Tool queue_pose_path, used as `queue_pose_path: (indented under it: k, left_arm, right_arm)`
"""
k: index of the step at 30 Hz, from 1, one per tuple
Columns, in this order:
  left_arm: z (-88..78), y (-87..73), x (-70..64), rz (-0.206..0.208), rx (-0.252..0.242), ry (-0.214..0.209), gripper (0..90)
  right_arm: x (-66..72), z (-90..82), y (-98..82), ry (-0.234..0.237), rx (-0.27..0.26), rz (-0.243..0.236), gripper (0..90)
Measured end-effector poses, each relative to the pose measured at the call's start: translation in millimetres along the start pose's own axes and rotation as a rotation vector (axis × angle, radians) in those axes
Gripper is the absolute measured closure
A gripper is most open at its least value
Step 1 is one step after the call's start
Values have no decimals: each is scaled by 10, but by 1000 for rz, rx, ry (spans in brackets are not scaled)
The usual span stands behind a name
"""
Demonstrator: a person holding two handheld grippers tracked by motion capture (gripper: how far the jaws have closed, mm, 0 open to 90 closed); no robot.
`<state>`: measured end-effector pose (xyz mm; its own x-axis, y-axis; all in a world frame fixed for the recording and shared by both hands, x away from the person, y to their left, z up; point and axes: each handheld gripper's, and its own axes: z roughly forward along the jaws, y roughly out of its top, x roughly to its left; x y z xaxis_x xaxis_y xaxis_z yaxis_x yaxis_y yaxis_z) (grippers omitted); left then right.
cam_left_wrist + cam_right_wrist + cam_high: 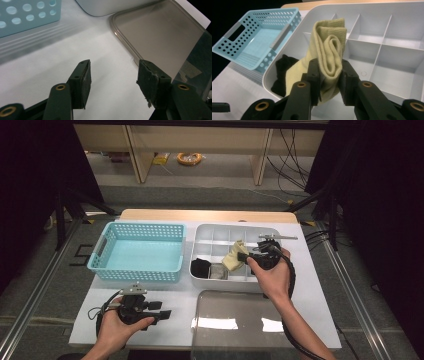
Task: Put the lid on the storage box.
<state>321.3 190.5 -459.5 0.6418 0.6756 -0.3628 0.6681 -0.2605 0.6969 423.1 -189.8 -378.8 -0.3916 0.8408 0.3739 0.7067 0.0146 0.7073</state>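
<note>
Right gripper view: jaws around yellow cloth

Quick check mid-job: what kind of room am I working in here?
Probably a lab recording station, not a home: a white-topped table ringed by black curtains, loose cables on the grey floor, plain wooden shelving behind.

A: You've got a pale yellow cloth between your black right gripper, plain weave, no print.

B: And a black cloth sits low in your white divided box.

A: Your basket is light blue, dotted with round holes.

B: Your lid looks smoky grey-brown and see-through, on your white table.
</note>
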Motion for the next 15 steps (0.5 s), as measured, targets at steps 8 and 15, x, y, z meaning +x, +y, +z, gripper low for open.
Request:
queue_pose_path:
  k: [8,15]
  left_arm:
    - [-8,-2,5,-2,-1,-1,439]
    - [-5,-4,-1,2,6,3,439]
  right_arm:
    - [-58,82,-54,-55,85,27,740]
    - [-110,173,-89,-126,123,-43,739]
